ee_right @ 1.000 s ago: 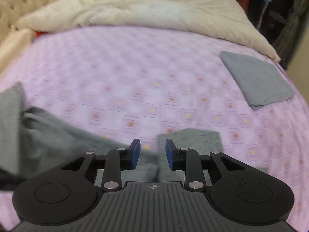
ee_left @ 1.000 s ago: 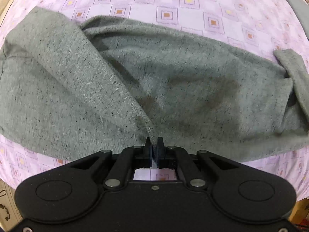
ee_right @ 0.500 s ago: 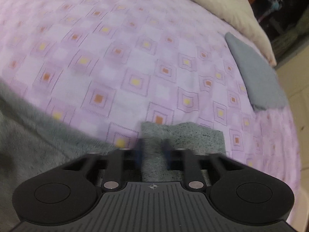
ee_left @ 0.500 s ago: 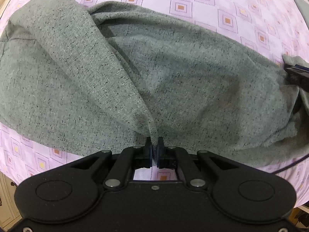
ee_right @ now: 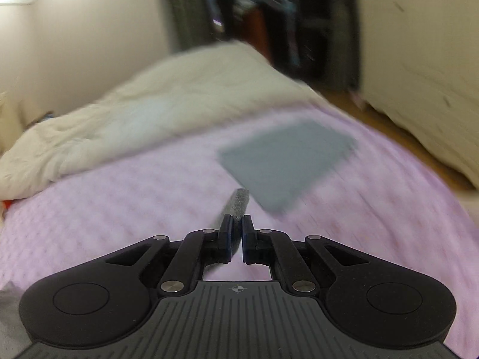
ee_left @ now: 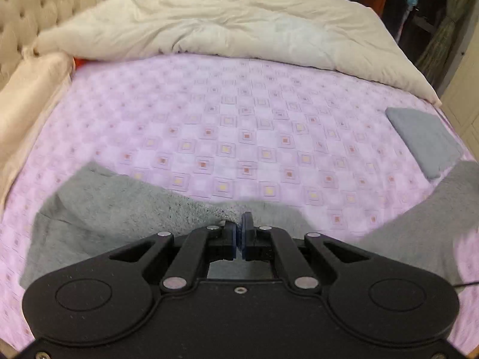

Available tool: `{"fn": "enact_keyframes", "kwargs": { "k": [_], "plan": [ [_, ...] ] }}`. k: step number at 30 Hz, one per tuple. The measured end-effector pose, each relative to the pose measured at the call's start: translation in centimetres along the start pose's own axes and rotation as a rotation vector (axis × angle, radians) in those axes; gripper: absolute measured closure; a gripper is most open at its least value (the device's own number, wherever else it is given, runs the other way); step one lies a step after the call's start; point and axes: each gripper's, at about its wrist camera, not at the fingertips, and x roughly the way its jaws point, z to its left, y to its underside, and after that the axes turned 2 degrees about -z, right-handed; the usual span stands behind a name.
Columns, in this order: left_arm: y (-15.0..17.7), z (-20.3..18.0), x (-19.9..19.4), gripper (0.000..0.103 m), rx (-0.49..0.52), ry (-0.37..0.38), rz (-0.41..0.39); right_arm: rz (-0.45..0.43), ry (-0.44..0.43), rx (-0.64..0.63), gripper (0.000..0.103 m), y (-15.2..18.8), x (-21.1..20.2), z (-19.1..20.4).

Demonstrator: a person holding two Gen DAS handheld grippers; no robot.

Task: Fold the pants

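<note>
Bed [ee_left: 254,125] w/ purple patterned sheet fills both views; cream duvet [ee_left: 227,30] bunched along far side, well ahead of both grippers. Tufted headboard [ee_left: 33,9] far left.

Grey pants [ee_left: 119,209] sprawled just ahead of and under left hand-held gripper [ee_left: 239,233], main body spreading to its left, another stretch of same fabric rising at its right edge toward the other hand. Not flat: ridge of cloth pulled up to the fingertips, creases fanning left.

Folded grey garment [ee_right: 287,161] lying flat ahead-right of right hand-held gripper [ee_right: 236,236], apart from the pants; prob. a finished piece, not part of this fold.

Left hand-held gripper pressed together, pinching a bunched bit of pants edge. Right hand-held gripper nearly closed w/ narrow strip of speckled grey cloth clamped between jaws, strip sticking out fwd past the tips. Right view heavily blurred, so which part of the pants (cuff vs waistband) is unclear.

Progress, as a judgement: early-to-mid. Both ends gripped and fabric lifted, no clean fold visible yet. Left to do: lay pants flat or leg over leg, fold lengthwise, smooth, then fold down to compact shape.
</note>
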Motion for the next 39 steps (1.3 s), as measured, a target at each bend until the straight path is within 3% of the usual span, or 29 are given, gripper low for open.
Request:
{"fn": "enact_keyframes", "kwargs": {
  "k": [2,6,8,10,17,20,22,24,27,32,34,35,36,39],
  "plan": [
    [2.1,0.2,1.6,0.094,0.025,0.023,0.079,0.099,0.043,0.058,0.097,3.9,1.6,-2.3],
    [7.4,-0.5,6.2,0.098,0.084,-0.011,0.298,0.321,0.145,0.002,0.097,11.9,5.8,-3.8],
    [8.9,-0.9,7.3,0.098,0.101,-0.033,0.346,0.36,0.162,0.028,0.097,13.8,6.2,-3.9],
    [9.4,-1.0,7.7,0.098,0.089,-0.05,0.372,0.346,0.155,0.082,0.097,14.5,5.7,-4.3],
    [8.8,-1.3,7.2,0.098,0.078,-0.032,0.33,0.245,0.152,0.082,0.098,12.0,2.9,-5.5],
    [8.6,-1.3,7.3,0.098,0.085,-0.043,0.329,0.344,0.185,0.112,0.097,12.2,3.6,-7.0],
    [10.1,-1.8,8.5,0.098,0.082,-0.063,0.349,0.292,0.151,0.055,0.093,12.2,3.6,-7.2],
    [11.1,-1.8,9.6,0.098,0.061,-0.079,0.369,0.249,0.109,0.003,0.069,12.0,3.9,-6.8],
    [11.7,-1.5,10.3,0.098,0.019,-0.095,0.391,0.303,0.028,-0.008,0.066,11.6,6.8,-7.0],
    [11.8,-1.6,11.0,0.098,-0.01,-0.124,0.398,0.38,0.009,-0.089,0.066,12.5,9.5,-6.7],
    [11.9,-1.8,11.2,0.098,-0.016,-0.134,0.399,0.383,-0.007,-0.09,0.07,12.6,9.8,-6.3],
    [11.8,-1.9,11.3,0.098,-0.019,-0.139,0.399,0.384,-0.016,-0.094,0.088,12.5,9.7,-5.9],
    [11.7,-1.9,11.2,0.098,-0.024,-0.144,0.396,0.377,-0.013,-0.119,0.1,12.2,9.6,-5.3],
    [10.6,-2.1,10.1,0.098,-0.043,-0.147,0.33,0.297,-0.04,-0.239,0.1,10.9,7.8,-2.9]
  ]
}}
